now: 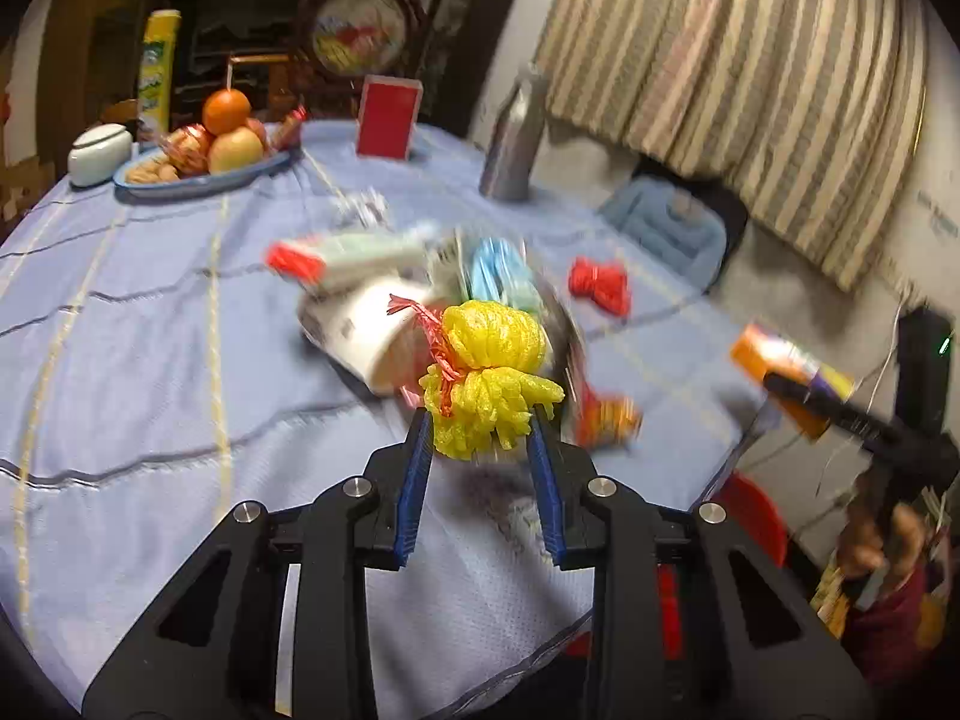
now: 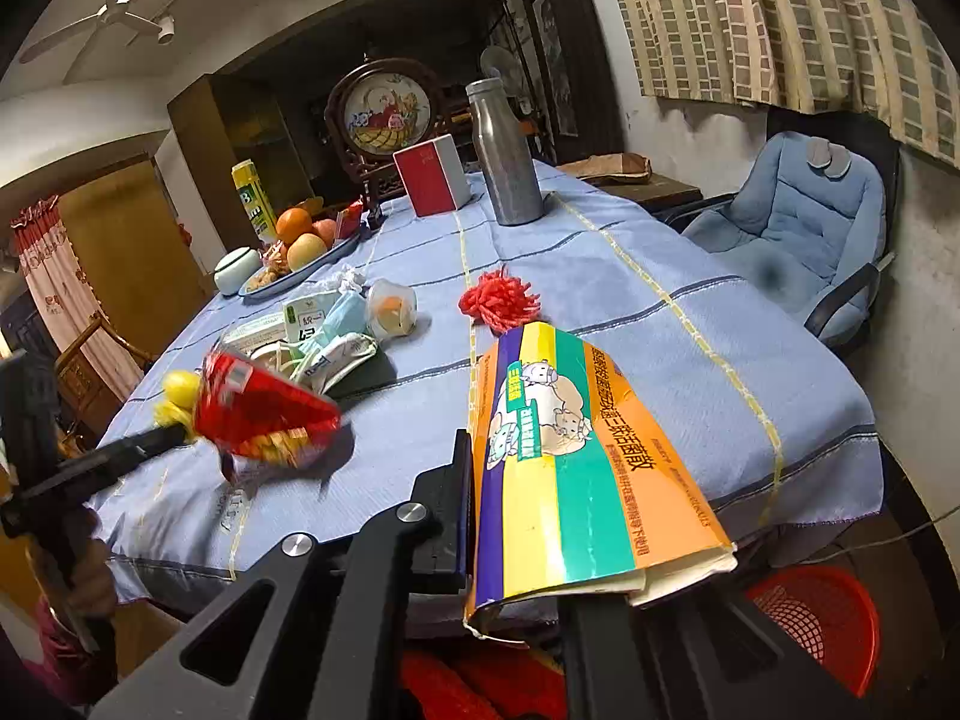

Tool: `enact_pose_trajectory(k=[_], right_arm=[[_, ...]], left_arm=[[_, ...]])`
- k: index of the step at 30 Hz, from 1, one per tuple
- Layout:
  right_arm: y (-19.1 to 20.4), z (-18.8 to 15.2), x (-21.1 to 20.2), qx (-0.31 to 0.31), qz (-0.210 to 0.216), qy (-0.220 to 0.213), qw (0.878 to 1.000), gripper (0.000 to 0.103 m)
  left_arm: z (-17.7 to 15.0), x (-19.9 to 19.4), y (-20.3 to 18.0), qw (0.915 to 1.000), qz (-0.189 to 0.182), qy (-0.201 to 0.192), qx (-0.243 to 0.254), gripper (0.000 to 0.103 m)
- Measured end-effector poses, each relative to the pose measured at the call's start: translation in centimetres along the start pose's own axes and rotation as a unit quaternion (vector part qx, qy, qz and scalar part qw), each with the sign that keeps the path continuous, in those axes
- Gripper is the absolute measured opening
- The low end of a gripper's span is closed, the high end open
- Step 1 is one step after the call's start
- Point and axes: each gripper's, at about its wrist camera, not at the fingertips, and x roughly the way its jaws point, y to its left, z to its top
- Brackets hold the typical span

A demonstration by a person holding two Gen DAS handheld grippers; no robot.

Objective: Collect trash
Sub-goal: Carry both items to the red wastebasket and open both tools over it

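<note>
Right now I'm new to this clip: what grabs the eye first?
The yellow foam-net bundle pinched in the left claw above the blue tablecloth. Next, the flattened orange, green and purple carton clamped in the right claw, with a red mesh basket below the table edge.

Two wrist cameras, each looking forward and downward along its own claw over the near edge of the surface (image 1: 150,312).

The left view sits low and close behind the left claw (image 1: 480,420), facing the far edge where the fruit plate (image 1: 204,180), red box (image 1: 387,117) and metal bottle (image 1: 513,138) stand; the right claw (image 1: 780,387) enters at its right side. The right view sits at the near right corner behind the right claw (image 2: 516,450), facing the same far edge, with the left claw (image 2: 174,429) at its left. Both share the fruit plate (image 2: 300,273), red box (image 2: 429,180), metal bottle (image 2: 504,156), red pompom (image 1: 600,285) (image 2: 498,297) and blue chair (image 1: 666,228) (image 2: 792,222).
</note>
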Motion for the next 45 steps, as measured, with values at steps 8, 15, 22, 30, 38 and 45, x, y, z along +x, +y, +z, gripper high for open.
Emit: enact_pose_trajectory(k=[8,15,22,30,38,45], right_arm=[[0.4,0.0,-0.8,-0.006,-0.002,-0.006,1.000,0.008],[-1.2,-0.4,-4.5,-0.004,-0.041,-0.029,0.999,0.008],[-7.5,-4.7,-7.5,0.058,-0.118,-0.001,0.991,0.009],[-17.0,-10.2,-4.5,0.162,-0.200,0.096,0.961,0.046],[-20.6,-11.0,-6.8,0.223,-0.224,0.049,0.947,0.079],[-22.5,-11.0,-9.0,0.250,-0.243,0.013,0.937,0.083]], left_arm=[[1.0,-1.2,1.3,0.9997,0.011,-0.014,-0.018,0.033],[2.3,-1.4,-5.1,0.9971,-0.038,-0.020,0.063,0.033],[1.1,2.6,-13.4,0.9820,-0.128,0.032,0.135,0.033],[-1.6,8.3,-21.6,0.9556,-0.188,0.103,0.202,0.033],[-4.2,13.9,-27.6,0.9252,-0.221,0.176,0.253,0.033],[-7.1,17.6,-33.7,0.8920,-0.250,0.222,0.304,0.034]])
